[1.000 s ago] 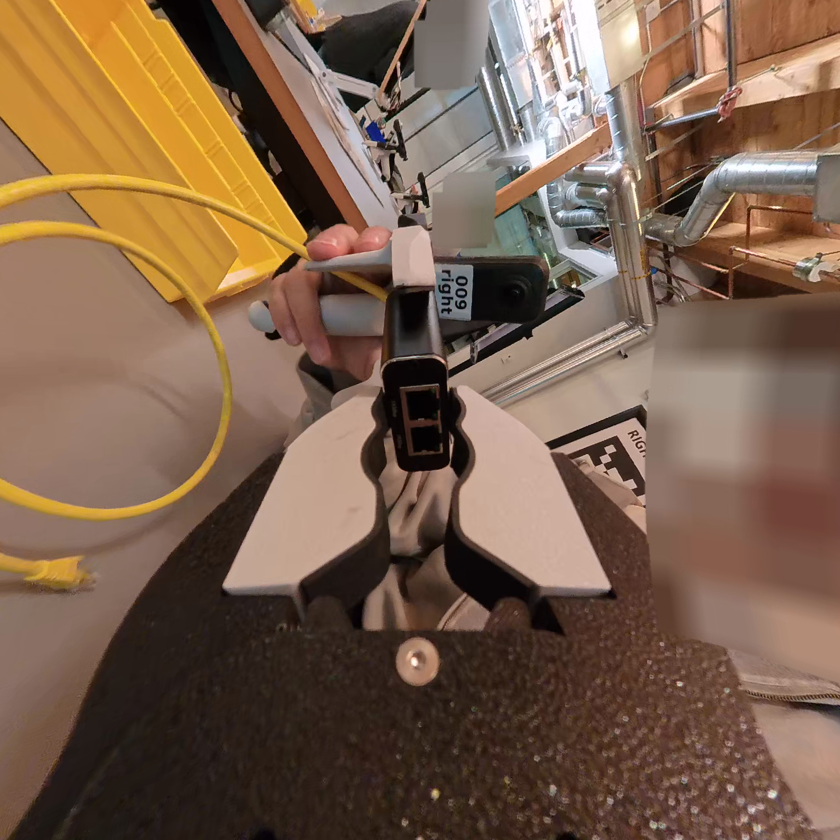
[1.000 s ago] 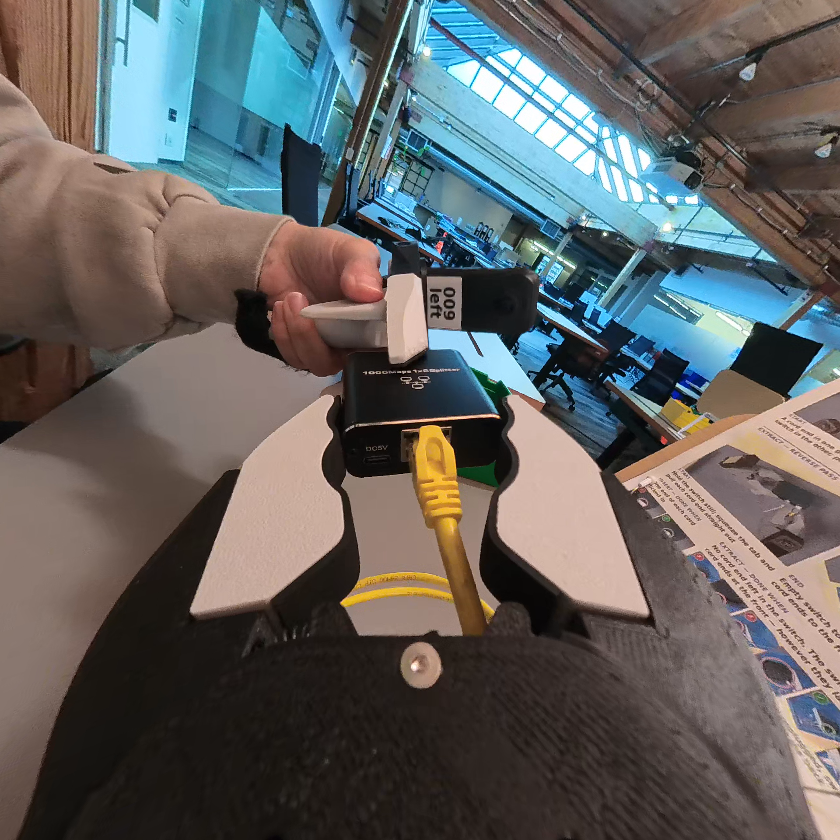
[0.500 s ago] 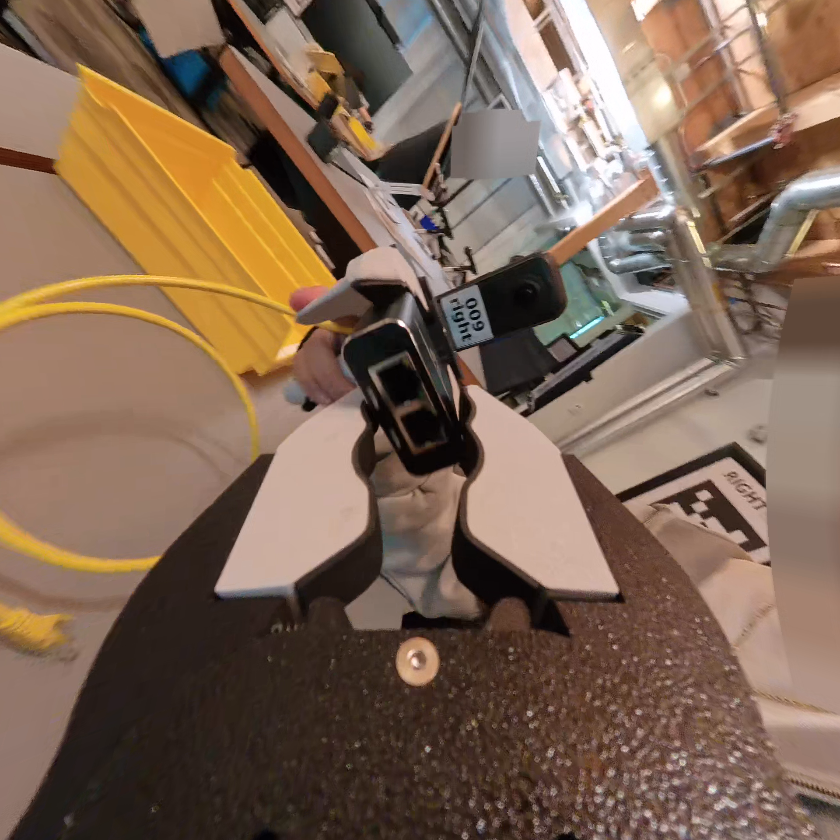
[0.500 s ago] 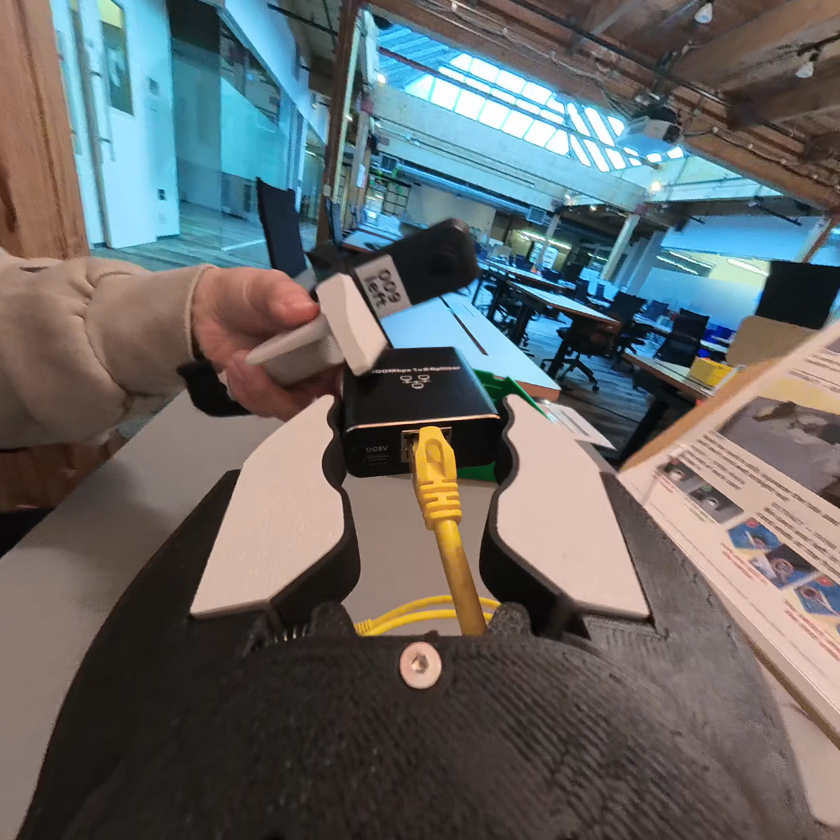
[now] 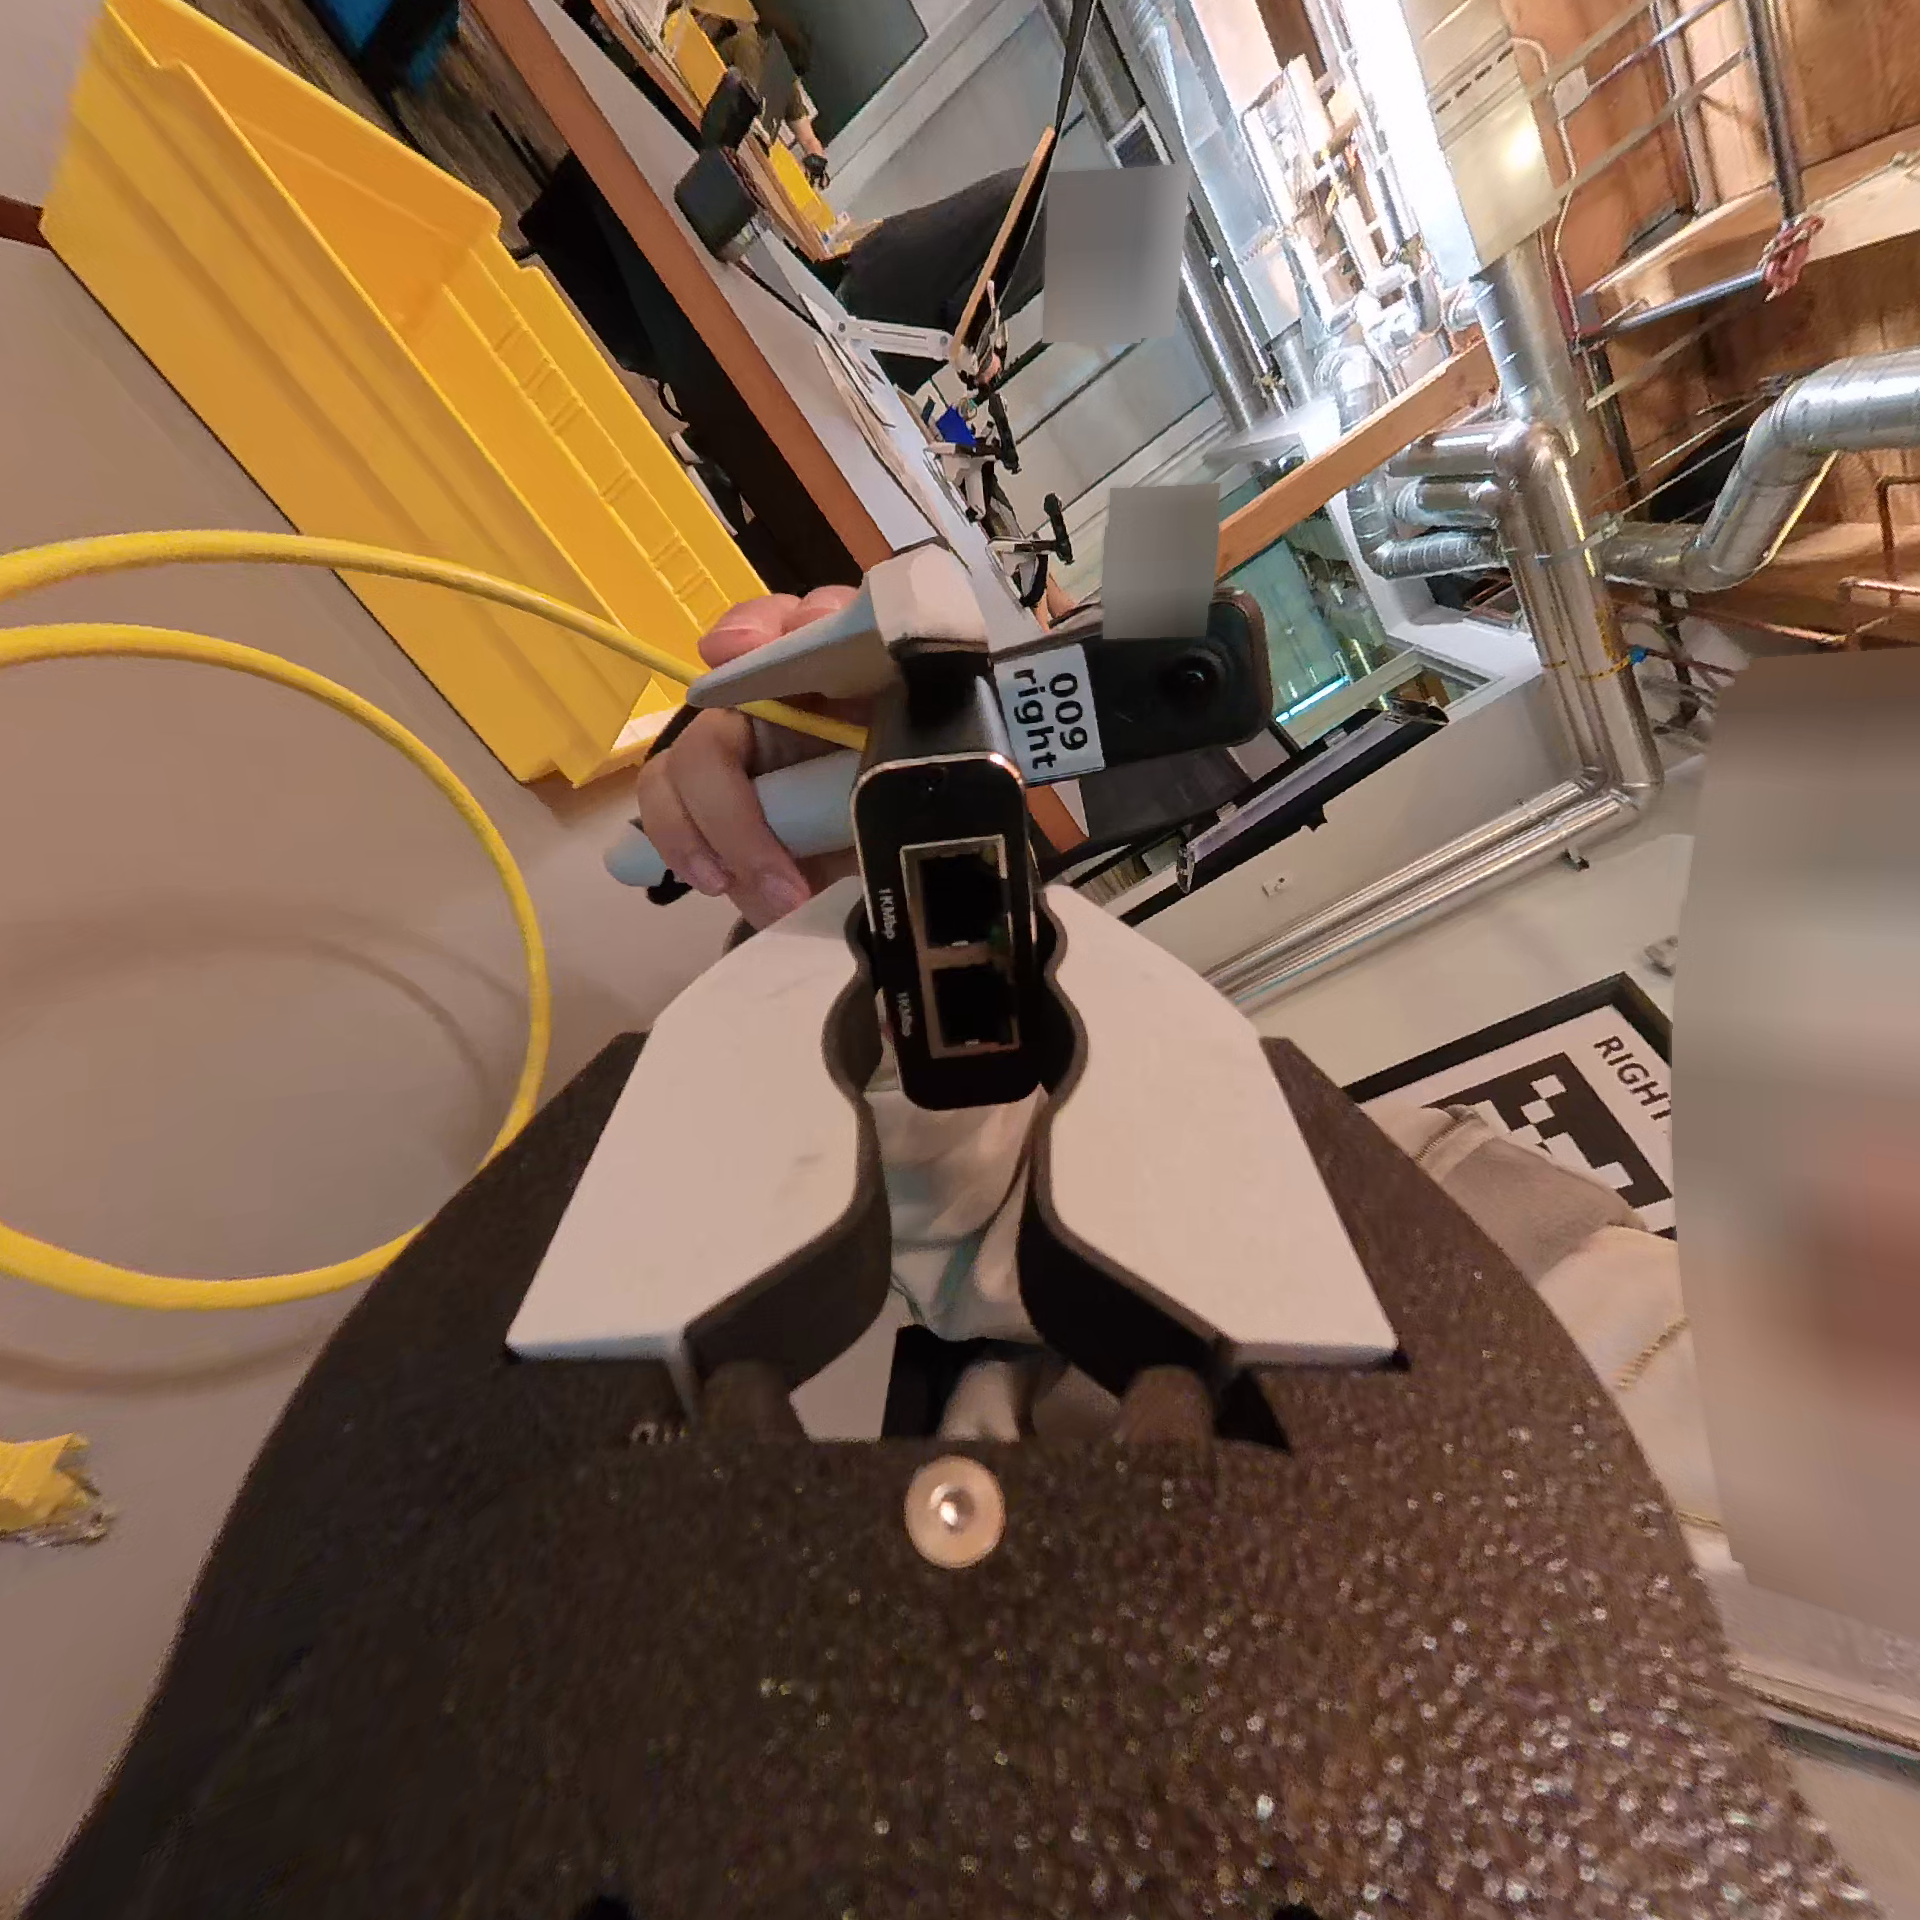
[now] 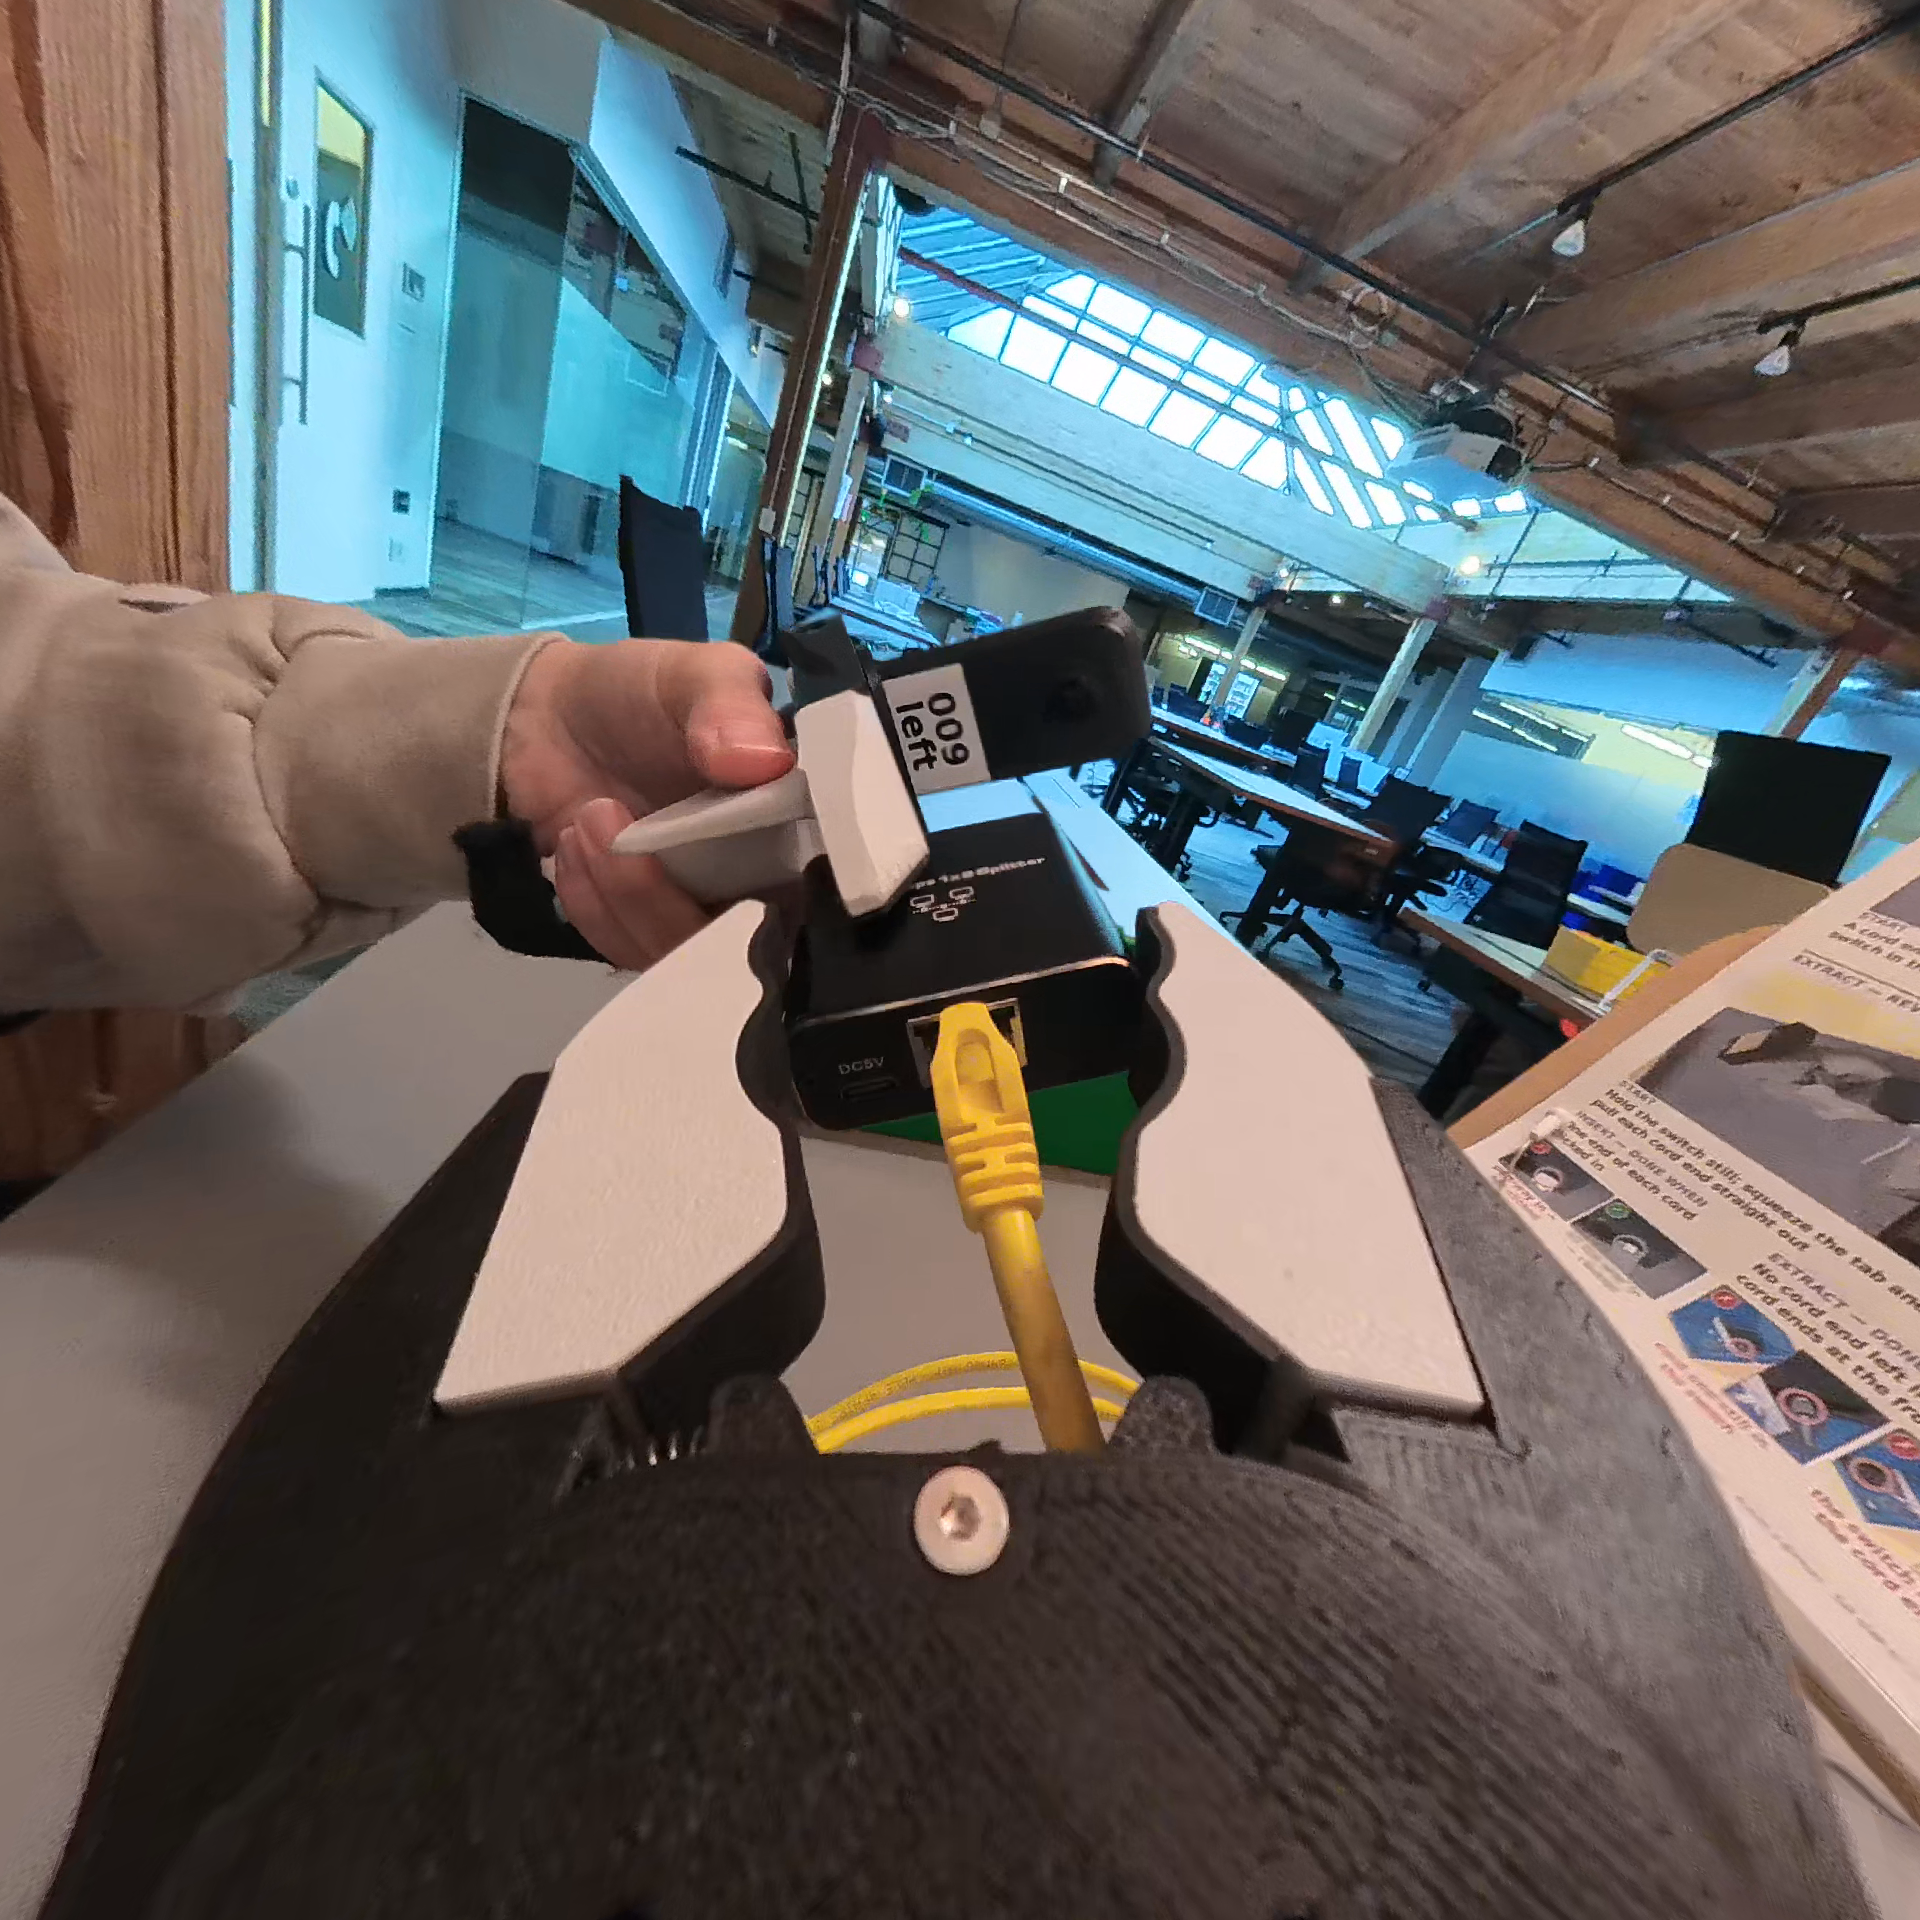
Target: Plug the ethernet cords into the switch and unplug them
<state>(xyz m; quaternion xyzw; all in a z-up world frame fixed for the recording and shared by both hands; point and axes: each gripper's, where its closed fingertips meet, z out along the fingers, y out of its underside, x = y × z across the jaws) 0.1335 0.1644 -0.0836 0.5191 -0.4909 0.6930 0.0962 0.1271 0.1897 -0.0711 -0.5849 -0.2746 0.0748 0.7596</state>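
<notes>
Yellow bin [image 5: 343,343] on bench [image 5: 208,987], far left of left hand-held gripper [image 5: 951,1013]. Left hand-held gripper clenched on black switch [image 5: 951,935], two empty ports facing camera. Right hand-held gripper [image 6: 961,1013] grasping same switch [image 6: 966,997] by its sides; yellow ethernet cord [image 6: 997,1164] plugged into near port, running back between its fingers.

Open office w/ timber ceiling [image 6: 1351,135], bright skylight [image 6: 1174,384], desk rows [image 6: 1278,800], metal ducts [image 5: 1766,457].
</notes>
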